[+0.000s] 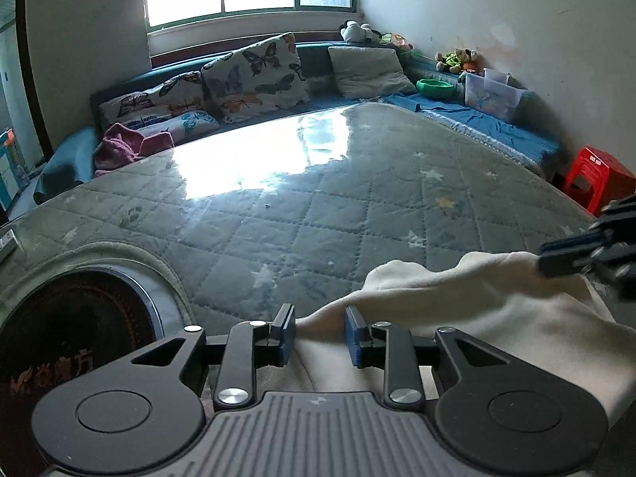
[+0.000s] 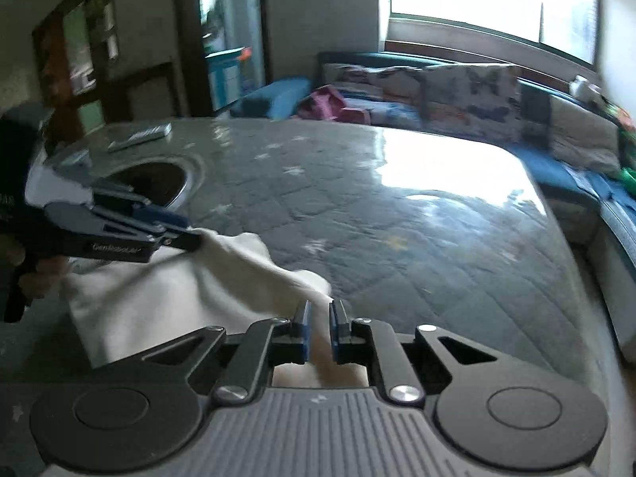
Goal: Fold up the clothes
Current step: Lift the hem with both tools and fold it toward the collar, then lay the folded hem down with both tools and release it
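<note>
A cream-white garment [image 1: 457, 302] hangs between my two grippers above the near edge of a glass-topped table with a quilted grey cover [image 1: 318, 206]. My left gripper [image 1: 320, 328] has cloth between its blue pads, with a wide gap between the jaws. In the right wrist view the left gripper [image 2: 187, 234] looks closed on the garment's edge [image 2: 222, 262]. My right gripper [image 2: 319, 314] has its jaws close together with the garment's corner between them; it also shows at the right edge of the left wrist view [image 1: 556, 258].
A round dark burner [image 1: 71, 338] is set into the table at the left. A remote control [image 2: 139, 135] lies on the far left of the table. A blue sofa with butterfly pillows [image 1: 254, 75] and a pink cloth [image 1: 127, 147] wraps behind. A red stool [image 1: 596, 179] stands at the right.
</note>
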A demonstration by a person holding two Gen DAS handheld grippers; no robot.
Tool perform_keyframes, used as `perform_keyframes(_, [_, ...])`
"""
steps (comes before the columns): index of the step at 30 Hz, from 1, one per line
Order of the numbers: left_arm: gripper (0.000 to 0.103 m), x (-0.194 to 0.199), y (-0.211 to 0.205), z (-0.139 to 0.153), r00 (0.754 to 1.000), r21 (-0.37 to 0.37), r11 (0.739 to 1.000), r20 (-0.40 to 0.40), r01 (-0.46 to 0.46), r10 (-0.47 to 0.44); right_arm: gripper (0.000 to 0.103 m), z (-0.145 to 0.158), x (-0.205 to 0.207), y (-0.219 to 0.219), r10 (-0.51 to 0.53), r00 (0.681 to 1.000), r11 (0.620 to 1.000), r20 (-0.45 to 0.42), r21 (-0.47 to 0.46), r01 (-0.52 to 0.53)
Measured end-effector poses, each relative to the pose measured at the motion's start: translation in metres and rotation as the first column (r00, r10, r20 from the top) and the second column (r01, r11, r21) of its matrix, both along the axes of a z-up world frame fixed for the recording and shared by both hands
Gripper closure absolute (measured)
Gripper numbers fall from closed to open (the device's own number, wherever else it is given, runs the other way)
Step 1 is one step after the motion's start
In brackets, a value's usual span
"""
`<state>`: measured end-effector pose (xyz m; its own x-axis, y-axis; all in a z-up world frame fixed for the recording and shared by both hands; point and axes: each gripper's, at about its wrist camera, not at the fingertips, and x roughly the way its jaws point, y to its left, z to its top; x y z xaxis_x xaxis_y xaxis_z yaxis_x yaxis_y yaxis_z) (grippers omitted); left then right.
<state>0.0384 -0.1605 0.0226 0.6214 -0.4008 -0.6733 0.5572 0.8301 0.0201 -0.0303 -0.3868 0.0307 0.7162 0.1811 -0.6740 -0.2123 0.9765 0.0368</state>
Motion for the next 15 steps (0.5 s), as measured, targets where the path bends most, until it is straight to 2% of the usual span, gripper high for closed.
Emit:
perform_keyframes(4, [0.073, -0.005, 0.005, 0.005, 1.0, -0.002, 1.0, 0.008, 0.0, 0.0, 0.093, -0.01, 0.02, 0.009, 0.027, 0.999, 0.999, -0.033, -0.029, -0.028])
perform_keyframes(7, [0.072, -0.023, 0.008, 0.014, 0.999, -0.01, 1.0, 0.039, 0.024, -0.023, 0.093, -0.002, 0.015, -0.001, -0.014, 1.0, 1.0, -0.023, 0.0, 0.014])
perform_keyframes(11, [0.072, -0.059, -0.004, 0.027, 0.99, -0.065, 0.989, 0.056, 0.13, -0.126, 0.093, 0.009, -0.015, -0.019, -0.034, 0.999, 0.999, -0.013, 0.013, 0.034])
perform_keyframes(15, [0.072, -0.097, -0.037, 0.029, 0.957, -0.097, 0.952, 0.053, 0.289, -0.285, 0.093, 0.008, -0.044, -0.036, -0.06, 0.997, 0.998, -0.038, 0.024, 0.061])
